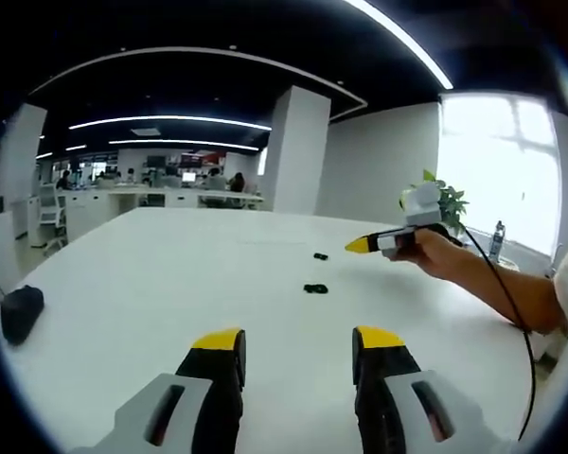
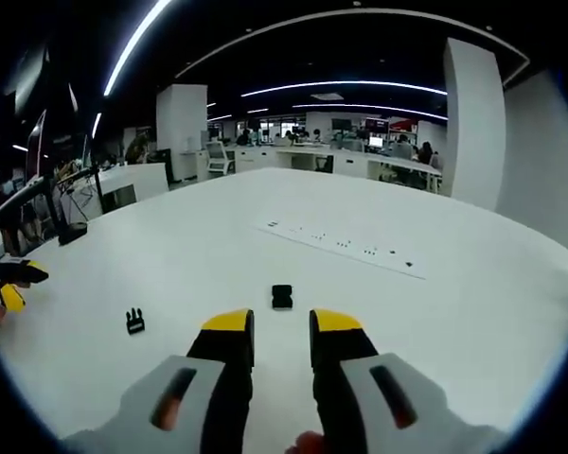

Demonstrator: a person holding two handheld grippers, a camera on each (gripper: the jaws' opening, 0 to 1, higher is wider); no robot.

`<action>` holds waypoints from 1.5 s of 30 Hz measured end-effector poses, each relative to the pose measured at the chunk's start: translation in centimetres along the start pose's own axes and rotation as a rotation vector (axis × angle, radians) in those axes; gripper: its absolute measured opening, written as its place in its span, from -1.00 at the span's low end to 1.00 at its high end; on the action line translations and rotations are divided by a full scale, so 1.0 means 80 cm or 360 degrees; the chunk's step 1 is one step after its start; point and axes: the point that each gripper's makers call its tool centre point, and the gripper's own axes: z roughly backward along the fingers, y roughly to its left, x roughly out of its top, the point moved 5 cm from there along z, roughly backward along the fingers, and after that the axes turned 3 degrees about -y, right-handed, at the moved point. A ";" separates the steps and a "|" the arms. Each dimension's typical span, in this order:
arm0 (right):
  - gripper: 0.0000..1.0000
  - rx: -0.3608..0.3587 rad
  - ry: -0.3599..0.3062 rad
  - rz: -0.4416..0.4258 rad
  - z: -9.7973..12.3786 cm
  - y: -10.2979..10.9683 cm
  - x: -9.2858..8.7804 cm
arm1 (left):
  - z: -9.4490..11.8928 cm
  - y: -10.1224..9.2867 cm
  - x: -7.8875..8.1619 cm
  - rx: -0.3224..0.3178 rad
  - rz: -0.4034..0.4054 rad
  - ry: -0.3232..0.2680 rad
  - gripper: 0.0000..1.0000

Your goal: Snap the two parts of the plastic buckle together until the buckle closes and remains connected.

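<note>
Two small black buckle parts lie apart on the white table point(image 1: 170, 284). In the left gripper view, the nearer part point(image 1: 314, 288) lies ahead of my left gripper point(image 1: 298, 340), which is open and holds nothing; the farther part point(image 1: 320, 256) lies beyond it. A hand holds my right gripper point(image 1: 369, 244) above the table, to the right of that farther part. In the right gripper view, a blocky buckle part point(image 2: 282, 296) sits just beyond my right gripper point(image 2: 282, 323), whose jaws stand a little apart and empty. The pronged part point(image 2: 134, 322) lies to the left, toward the left gripper point(image 2: 9, 279).
A dark object point(image 1: 21, 310) rests near the table's left edge. A potted plant point(image 1: 445, 200) and a bottle point(image 1: 497, 236) stand by the window at the right. A flat white strip with small dark dots point(image 2: 341, 244) runs across the table farther back. Desks and people fill the background.
</note>
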 end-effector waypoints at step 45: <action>-0.64 0.0016 0.0088 0.0018 -0.069 0.006 -0.018 | 0.007 0.008 -0.003 0.0028 0.0022 0.0009 -0.10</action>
